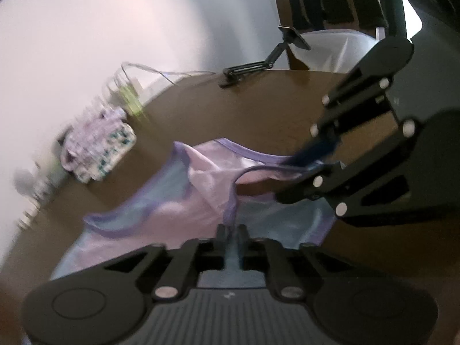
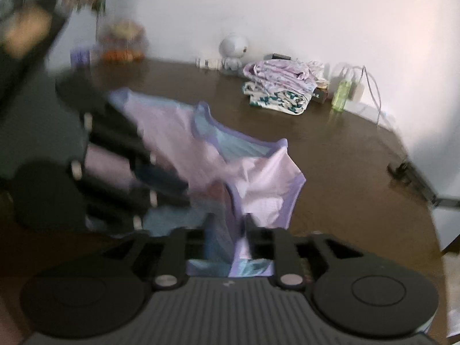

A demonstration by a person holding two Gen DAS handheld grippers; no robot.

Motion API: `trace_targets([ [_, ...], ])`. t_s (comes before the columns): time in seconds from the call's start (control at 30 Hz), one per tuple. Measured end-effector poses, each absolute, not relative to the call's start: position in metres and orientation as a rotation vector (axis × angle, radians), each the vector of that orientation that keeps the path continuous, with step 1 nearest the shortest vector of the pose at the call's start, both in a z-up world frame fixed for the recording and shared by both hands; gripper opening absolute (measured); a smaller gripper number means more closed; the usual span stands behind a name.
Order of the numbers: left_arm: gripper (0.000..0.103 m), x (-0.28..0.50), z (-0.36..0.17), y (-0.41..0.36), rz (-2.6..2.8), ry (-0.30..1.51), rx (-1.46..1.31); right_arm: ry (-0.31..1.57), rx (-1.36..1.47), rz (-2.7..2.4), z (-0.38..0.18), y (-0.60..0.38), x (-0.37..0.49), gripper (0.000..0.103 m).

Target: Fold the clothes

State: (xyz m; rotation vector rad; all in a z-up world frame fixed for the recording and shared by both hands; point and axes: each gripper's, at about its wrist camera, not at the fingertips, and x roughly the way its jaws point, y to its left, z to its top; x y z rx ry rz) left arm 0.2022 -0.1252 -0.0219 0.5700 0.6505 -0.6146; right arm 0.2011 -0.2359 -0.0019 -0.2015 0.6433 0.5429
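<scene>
A small pink and light-blue garment with purple trim point(image 1: 178, 201) is held up over the brown table point(image 1: 258, 109); it also shows in the right wrist view point(image 2: 258, 184). My left gripper point(image 1: 231, 230) is shut on the garment's edge at the bottom of its view. My right gripper point(image 1: 313, 158) comes in from the right and is shut on the purple trim. In the right wrist view my right gripper point(image 2: 228, 224) pinches the garment's edge, and the left gripper point(image 2: 184, 192) grips the cloth from the left. Both views are motion-blurred.
A pile of folded patterned clothes point(image 2: 281, 86) lies at the table's far side by the wall, also in the left wrist view point(image 1: 97, 149). Beside it stand a green bottle point(image 2: 342, 92), a white toy figure point(image 2: 233, 49) and cables. A clamped black phone stand point(image 1: 267, 54) sits on the table's edge near a chair point(image 1: 330, 8).
</scene>
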Motion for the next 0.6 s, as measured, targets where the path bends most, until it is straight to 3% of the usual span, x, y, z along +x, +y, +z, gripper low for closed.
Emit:
trace_targets([
  [0.03, 0.037, 0.200, -0.018, -0.121, -0.634, 0.649, 0.543, 0.647, -0.137, 0.566, 0.005, -0.244, 0.203, 0.044],
  [0.07, 0.052, 0.198, -0.013, -0.117, -0.651, 0.645, 0.519, 0.642, -0.061, 0.586, 0.016, -0.256, 0.209, 0.045],
  [0.1, 0.056, 0.196, -0.008, -0.113, -0.665, 0.632, 0.500, 0.636, 0.015, 0.605, 0.026, -0.267, 0.214, 0.045],
  [0.17, 0.056, 0.194, 0.002, -0.103, -0.692, 0.610, 0.459, 0.621, 0.133, 0.626, 0.045, -0.286, 0.228, 0.046],
  [0.3, 0.057, 0.209, 0.012, -0.085, -0.667, 0.598, 0.363, 0.646, 0.064, 0.550, 0.058, -0.282, 0.282, 0.045],
  [0.5, 0.050, 0.243, -0.010, -0.081, -0.629, 0.713, 0.331, 0.904, -0.057, 0.528, 0.007, -0.227, 0.378, 0.038],
  [0.57, 0.050, 0.248, -0.015, -0.077, -0.635, 0.742, 0.309, 0.967, -0.069, 0.503, -0.011, -0.215, 0.397, 0.023],
  [0.6, 0.050, 0.249, -0.018, -0.076, -0.642, 0.750, 0.303, 0.974, -0.063, 0.491, -0.014, -0.213, 0.402, 0.003],
])
